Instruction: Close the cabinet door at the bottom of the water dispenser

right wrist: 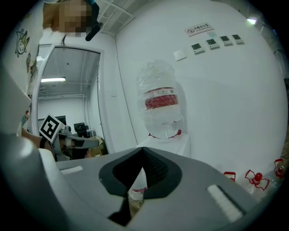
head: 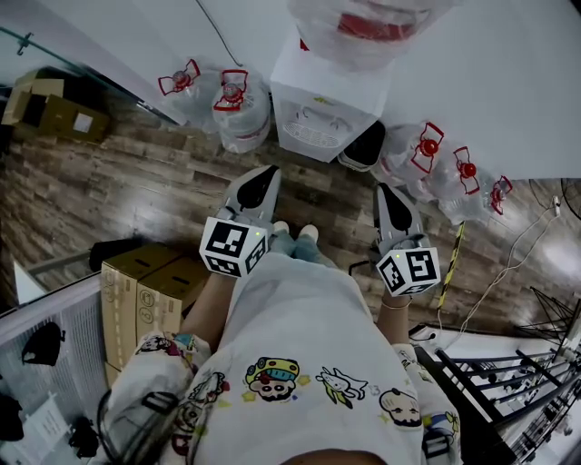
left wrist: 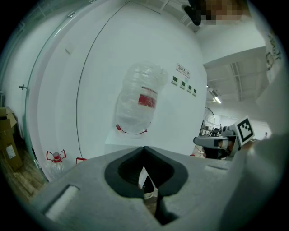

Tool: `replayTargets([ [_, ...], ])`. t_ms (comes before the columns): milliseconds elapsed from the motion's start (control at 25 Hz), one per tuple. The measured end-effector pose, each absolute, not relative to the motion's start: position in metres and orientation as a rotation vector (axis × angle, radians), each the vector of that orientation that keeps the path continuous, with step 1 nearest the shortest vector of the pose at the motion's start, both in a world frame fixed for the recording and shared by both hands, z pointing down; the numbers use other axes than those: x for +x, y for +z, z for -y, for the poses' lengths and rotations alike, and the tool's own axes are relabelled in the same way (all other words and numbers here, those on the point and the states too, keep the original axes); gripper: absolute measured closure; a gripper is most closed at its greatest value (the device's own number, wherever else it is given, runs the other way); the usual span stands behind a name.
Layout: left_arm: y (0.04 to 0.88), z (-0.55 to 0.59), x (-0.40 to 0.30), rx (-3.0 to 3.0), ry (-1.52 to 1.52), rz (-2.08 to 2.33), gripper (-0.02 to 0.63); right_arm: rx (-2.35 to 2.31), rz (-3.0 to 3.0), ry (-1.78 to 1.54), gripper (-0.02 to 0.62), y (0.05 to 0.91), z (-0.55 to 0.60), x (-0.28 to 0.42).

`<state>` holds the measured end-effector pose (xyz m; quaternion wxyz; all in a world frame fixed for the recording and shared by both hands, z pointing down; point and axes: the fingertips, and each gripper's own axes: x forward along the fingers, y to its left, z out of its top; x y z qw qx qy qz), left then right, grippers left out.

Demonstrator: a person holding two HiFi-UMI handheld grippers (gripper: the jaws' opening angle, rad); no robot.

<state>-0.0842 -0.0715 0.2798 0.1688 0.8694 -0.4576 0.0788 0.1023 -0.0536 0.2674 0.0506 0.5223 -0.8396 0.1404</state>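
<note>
The white water dispenser stands against the wall with a clear bottle upside down on top. At its base a dark cabinet door is swung out to the right. My left gripper is shut and empty, in front of the dispenser's left side. My right gripper is shut too, a little short of the open door and apart from it. In the left gripper view the bottle rises above the closed left gripper. In the right gripper view the bottle stands over the closed right gripper.
Spare water bottles stand on the wood floor left and right of the dispenser. Cardboard boxes sit at my left, more boxes at the far left. A black rack is at the lower right.
</note>
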Motion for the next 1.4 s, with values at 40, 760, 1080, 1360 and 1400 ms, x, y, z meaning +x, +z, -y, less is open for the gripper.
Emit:
replayTargets([
  [40,0.28,0.072,-0.085,2.471,0.224,1.304,0.607,1.59,2.554,0.426,0.586,0.268,0.054,0.102],
  [760,0.278,0.077,-0.092,2.493,0.226,1.284,0.607,1.572,2.562,0.414,0.586,0.265,0.059,0.094],
  [1080,0.274,0.07,-0.092,2.548,0.222,1.231,0.607,1.549,2.555,0.422,0.586,0.269,0.054,0.091],
  [1360,0.269,0.073,-0.09,2.593,0.252,1.207,0.607,1.537,2.567,0.411,0.586,0.267,0.051,0.09],
  [1400,0.269,0.072,-0.089,2.599,0.257,1.2,0.607,1.537,2.566,0.411,0.586,0.268,0.051,0.091],
])
